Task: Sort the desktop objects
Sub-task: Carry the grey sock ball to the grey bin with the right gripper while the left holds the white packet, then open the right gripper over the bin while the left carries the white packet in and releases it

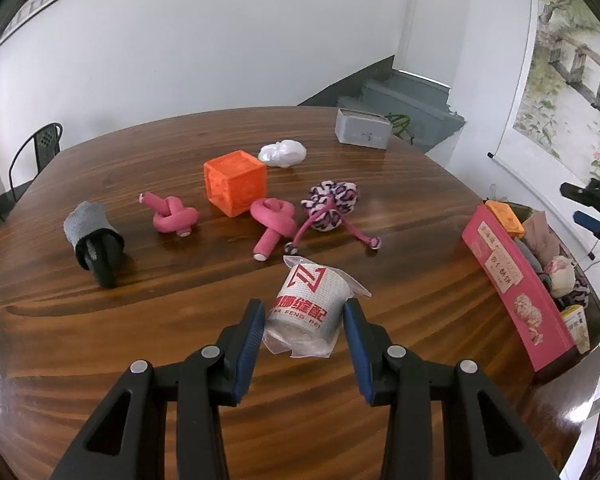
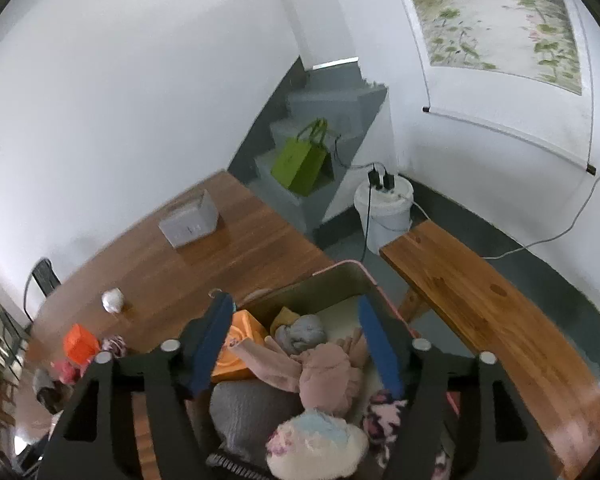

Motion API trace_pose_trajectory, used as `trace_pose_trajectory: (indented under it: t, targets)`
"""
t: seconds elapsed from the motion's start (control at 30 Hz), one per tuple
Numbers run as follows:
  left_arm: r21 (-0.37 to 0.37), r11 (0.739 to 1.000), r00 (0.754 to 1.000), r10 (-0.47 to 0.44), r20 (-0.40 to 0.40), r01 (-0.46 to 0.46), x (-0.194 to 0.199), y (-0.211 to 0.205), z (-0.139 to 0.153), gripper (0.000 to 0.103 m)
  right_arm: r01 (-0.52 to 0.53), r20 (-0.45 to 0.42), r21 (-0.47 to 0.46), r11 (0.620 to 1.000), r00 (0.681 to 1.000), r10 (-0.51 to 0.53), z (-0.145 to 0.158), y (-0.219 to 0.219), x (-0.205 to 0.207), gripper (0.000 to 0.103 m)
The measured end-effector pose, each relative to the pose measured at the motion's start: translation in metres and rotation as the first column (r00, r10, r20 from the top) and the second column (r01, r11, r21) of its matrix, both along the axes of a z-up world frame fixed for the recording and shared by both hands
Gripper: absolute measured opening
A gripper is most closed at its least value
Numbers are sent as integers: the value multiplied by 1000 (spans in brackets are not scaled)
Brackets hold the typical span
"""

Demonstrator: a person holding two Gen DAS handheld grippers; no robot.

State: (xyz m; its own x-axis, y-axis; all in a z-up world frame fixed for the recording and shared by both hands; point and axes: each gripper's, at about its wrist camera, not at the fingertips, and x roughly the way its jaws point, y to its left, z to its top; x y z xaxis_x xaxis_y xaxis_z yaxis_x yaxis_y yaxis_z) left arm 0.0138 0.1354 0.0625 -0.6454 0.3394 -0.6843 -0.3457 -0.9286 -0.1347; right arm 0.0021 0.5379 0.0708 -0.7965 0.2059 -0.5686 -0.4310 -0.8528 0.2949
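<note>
My left gripper (image 1: 303, 314) is shut on a plastic-wrapped white roll with red print (image 1: 306, 296), its blue pads pressing on both sides just above the wooden table (image 1: 100, 320). Beyond it lie two pink knotted tubes (image 1: 174, 216) (image 1: 272, 220), an orange cube (image 1: 236, 184), a leopard-print rope ball (image 1: 332, 200), a white crumpled bag (image 1: 283, 153) and a grey-and-black sock (image 1: 94, 240). My right gripper (image 2: 294, 308) hangs open above the pink box (image 2: 340, 268), with nothing between its fingers. The box holds an orange item (image 2: 240, 344), a pink plush (image 2: 328, 372) and several other soft things.
The pink box (image 1: 516, 280) stands at the table's right edge. A grey box (image 1: 363, 134) sits at the far side. Off the table are a wooden bench (image 2: 480, 312), a white bucket (image 2: 384, 208), a green bag (image 2: 300, 160) on the stairs and a dark chair (image 1: 40, 148).
</note>
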Motion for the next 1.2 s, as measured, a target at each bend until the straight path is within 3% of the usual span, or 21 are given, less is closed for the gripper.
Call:
trace_pose_trajectory:
  t: [0.2, 0.77, 0.97, 1.2]
  targets:
    - [-1, 999, 999, -39, 0, 39, 7, 23, 4, 42, 17, -54, 17, 1000, 998, -16, 7, 1, 30, 78]
    - [-8, 979, 979, -203, -12, 203, 28, 112, 25, 42, 60, -81, -30, 998, 995, -63, -6, 34, 81, 79]
    - [3, 954, 953, -301, -19, 301, 41, 155, 38, 42, 81, -96, -48, 996, 992, -86, -10, 47, 100, 79]
    - [-2, 899, 898, -439, -46, 439, 65, 218, 52, 42, 122, -104, -60, 991, 986, -128, -13, 64, 123, 79]
